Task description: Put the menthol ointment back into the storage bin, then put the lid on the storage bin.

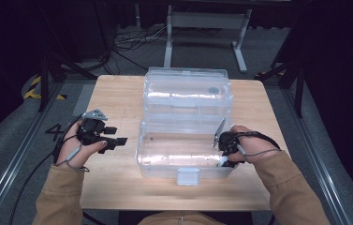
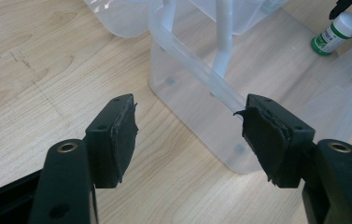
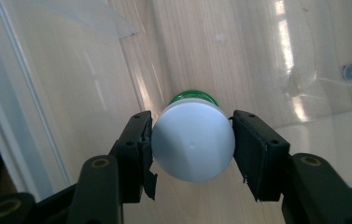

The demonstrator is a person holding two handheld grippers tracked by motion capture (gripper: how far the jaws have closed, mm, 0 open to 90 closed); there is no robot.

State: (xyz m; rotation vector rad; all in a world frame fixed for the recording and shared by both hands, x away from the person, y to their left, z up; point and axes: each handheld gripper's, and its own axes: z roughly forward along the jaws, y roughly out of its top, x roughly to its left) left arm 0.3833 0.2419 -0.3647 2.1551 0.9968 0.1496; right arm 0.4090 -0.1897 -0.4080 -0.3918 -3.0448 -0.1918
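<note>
Right gripper view has the right gripper (image 3: pixel 192 144) clenched on a white-capped bottle (image 3: pixel 193 140), held low inside the clear storage box (image 1: pixel 186 161), probably for setting down. Left gripper (image 2: pixel 187 135), released, waits left of the box.

Open clear box (image 1: pixel 186 126) on table (image 1: pixel 118 98)
</note>
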